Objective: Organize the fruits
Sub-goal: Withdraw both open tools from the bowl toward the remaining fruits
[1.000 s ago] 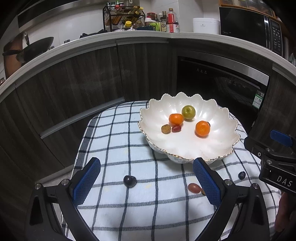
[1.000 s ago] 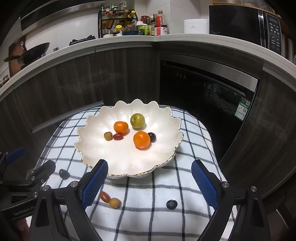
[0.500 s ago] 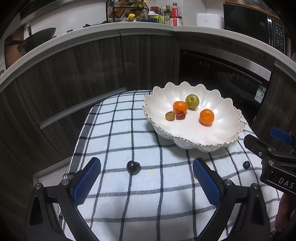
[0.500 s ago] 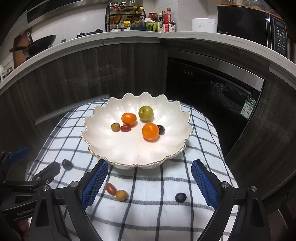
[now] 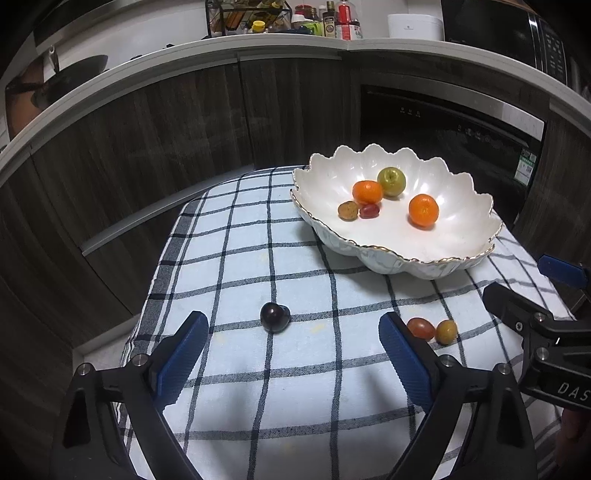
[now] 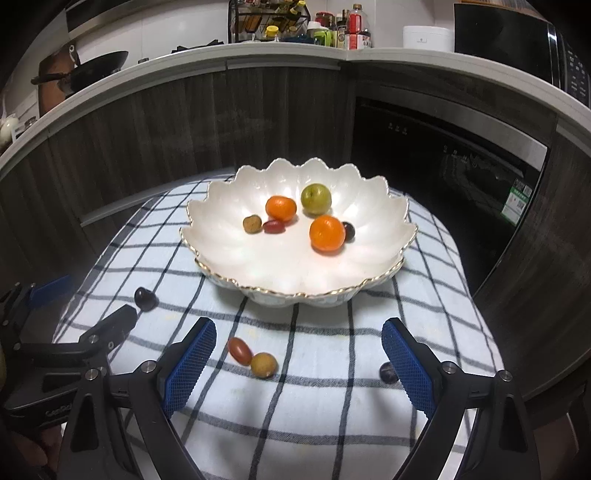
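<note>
Dark kitchen cabinets stand behind a bench draped in a checked cloth (image 6: 332, 373), and on it sits a scalloped white bowl (image 6: 236, 258) holding two oranges, a green fruit and smaller pieces. In front of the bowl lie a dark plum (image 5: 274, 316), a red tomato (image 6: 239, 351) touching a yellowish fruit (image 6: 263, 364), and a blueberry (image 6: 388, 372). Both the left gripper (image 5: 293, 345) and the right gripper (image 6: 298, 354) hover before the bowl, jaws spread wide and grasping nothing.

A checked cloth (image 5: 303, 369) covers the bench. Behind it run dark wood cabinets (image 6: 155, 122) under a white counter (image 5: 288, 42). On the counter stand a wire rack (image 6: 267, 20) of jars, several bottles (image 5: 341, 24) and a white pot (image 6: 427, 36). A wok (image 6: 98, 70) sits far left, a microwave (image 5: 517, 33) far right, a black oven (image 6: 443, 147) below
</note>
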`<state>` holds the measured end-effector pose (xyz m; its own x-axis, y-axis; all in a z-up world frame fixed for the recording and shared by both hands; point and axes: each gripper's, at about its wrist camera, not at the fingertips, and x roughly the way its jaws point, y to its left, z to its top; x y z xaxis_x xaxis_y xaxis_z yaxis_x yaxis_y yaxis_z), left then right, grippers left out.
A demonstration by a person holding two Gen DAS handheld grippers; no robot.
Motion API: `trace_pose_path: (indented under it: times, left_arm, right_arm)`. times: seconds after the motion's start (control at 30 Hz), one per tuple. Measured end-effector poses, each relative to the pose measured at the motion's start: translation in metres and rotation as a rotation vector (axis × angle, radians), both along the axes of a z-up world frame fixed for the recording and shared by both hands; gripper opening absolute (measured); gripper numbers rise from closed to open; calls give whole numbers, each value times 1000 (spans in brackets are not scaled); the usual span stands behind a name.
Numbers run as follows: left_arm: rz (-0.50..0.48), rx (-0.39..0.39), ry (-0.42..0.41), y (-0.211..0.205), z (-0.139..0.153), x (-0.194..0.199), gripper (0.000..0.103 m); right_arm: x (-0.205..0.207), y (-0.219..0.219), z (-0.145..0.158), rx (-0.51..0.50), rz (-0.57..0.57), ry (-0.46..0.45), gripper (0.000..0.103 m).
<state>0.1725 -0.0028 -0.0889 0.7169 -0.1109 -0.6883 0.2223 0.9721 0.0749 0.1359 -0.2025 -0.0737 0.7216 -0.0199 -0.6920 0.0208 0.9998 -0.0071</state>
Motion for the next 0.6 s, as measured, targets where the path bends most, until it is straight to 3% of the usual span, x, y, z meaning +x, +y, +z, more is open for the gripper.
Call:
trace_pose_path:
  times: [0.2, 0.6]
  left_arm:
    - [-11, 14, 0, -1, -6, 5, 91]
    - [-60, 37, 16, -3, -21, 25, 85]
  right_arm:
    - [0, 3, -11, 13, 7, 19, 92]
    - [5, 3, -32, 21, -41, 59, 79]
